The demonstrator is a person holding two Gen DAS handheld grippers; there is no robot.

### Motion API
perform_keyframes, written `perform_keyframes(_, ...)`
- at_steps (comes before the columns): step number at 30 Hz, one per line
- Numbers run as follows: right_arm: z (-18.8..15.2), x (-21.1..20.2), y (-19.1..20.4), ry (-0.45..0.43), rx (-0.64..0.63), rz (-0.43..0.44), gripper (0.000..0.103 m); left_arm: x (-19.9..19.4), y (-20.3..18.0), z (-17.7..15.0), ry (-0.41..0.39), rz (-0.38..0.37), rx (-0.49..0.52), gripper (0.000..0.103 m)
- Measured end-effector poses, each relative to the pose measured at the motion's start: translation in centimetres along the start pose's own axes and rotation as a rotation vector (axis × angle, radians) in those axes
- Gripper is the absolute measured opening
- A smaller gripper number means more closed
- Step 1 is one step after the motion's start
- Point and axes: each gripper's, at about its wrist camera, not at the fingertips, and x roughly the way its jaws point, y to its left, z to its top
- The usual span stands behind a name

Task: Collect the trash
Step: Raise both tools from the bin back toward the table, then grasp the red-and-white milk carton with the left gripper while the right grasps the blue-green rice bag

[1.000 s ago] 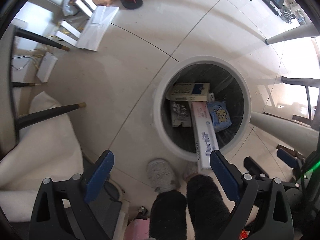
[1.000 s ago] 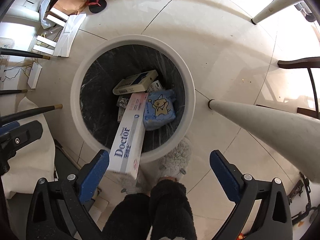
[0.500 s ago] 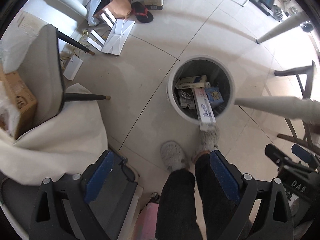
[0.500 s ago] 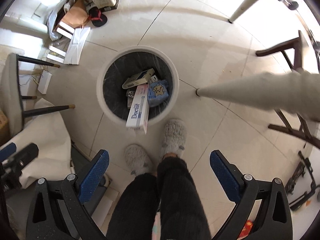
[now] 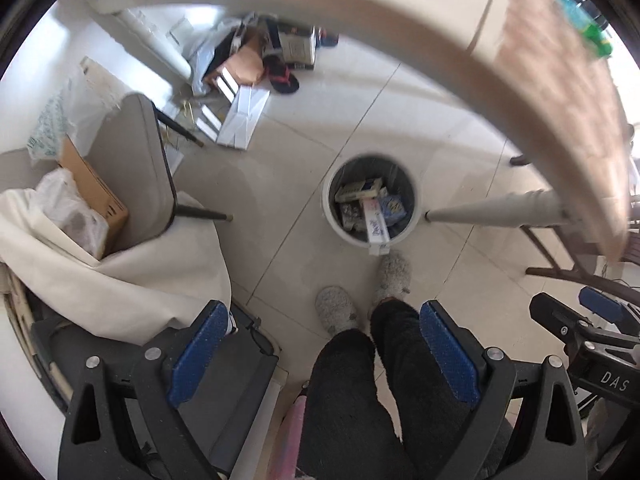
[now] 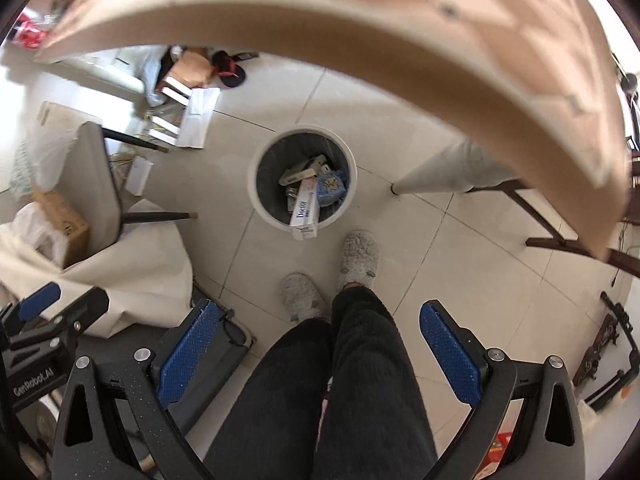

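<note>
Trash is sitting in a round white bin (image 5: 371, 200) standing on the pale tiled floor (image 5: 304, 120), just right of centre in the left wrist view and just above centre in the right wrist view (image 6: 301, 179). Across the top of both views a blurred tan table edge (image 6: 360, 36) is curving over the room, with its pale leg (image 6: 452, 174) reaching the floor just right of the bin. At the left a grey chair (image 5: 132, 168) is carrying a cardboard box (image 5: 94, 196), and a cream cloth (image 5: 120, 276) is draping below it. Boxes and a sandal are lying in a heap (image 5: 256, 68) on the floor at the upper left.

Below the bin the person's dark trousers (image 6: 340, 392) and grey slippers (image 6: 358, 258) are showing. Inside the bin, a long white carton (image 6: 306, 210) reading roughly "Doctor" is leaning over the near rim beside a blue packet (image 6: 331, 188) and another flat box (image 6: 302, 171).

Both the left gripper (image 5: 320, 356) and the right gripper (image 6: 320, 350) are gaping wide with nothing between their blue pads. The neighbouring gripper is showing "DAS" in one view and "GenRobot.AI" in the other.
</note>
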Motion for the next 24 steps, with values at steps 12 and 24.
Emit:
perform_keyframes(12, 7.0, -13.7, -2.8, -0.174, 0.118, 0.167, 0.102, -10.3, -4.0, 9.5, -0.198, 0.040, 0.030, 0.103)
perform_keyframes(24, 27.2, -19.0, -17.0, -0.241, 0.279, 0.104, 0.102, -10.9, -15.0, 31.3, -0.230, 0.180, 0.252, 0.103)
